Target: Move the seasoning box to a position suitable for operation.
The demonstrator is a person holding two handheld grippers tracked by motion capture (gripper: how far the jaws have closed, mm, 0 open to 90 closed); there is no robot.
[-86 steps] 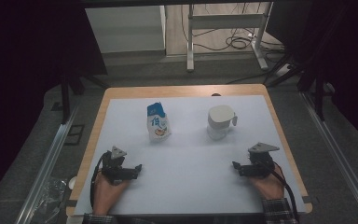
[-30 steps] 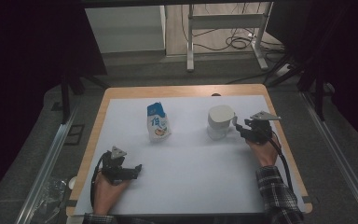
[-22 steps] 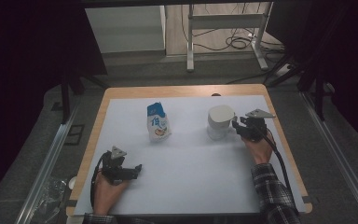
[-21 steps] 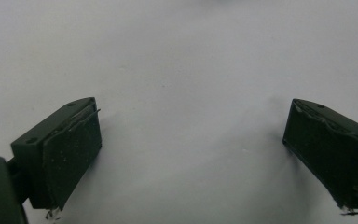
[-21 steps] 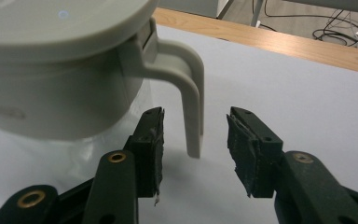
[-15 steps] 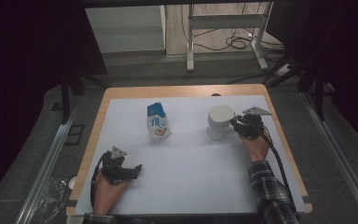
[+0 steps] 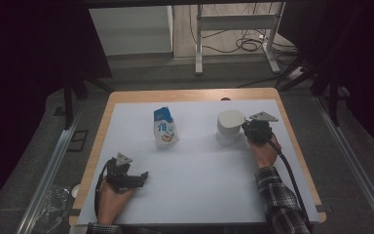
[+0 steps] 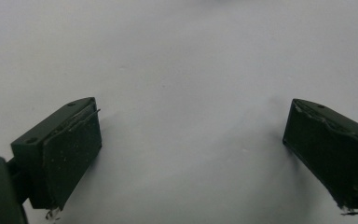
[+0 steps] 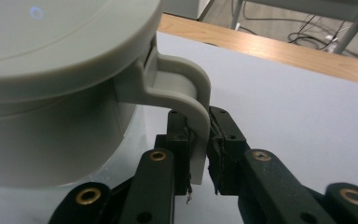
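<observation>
Right gripper [image 9: 199,154] has just been closing, now pinching the jug's handle [image 9: 193,100], probably to lift it; left gripper [image 8: 191,154] idles near-left, jaws apart.

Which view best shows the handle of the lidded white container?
The right gripper view: the handle is close up, curving down from the lid, with the right hand-held gripper closed on its lower end. In the high view the white container is small and the right hand-held gripper covers its handle side. The left gripper view looks at bare tabletop.
</observation>
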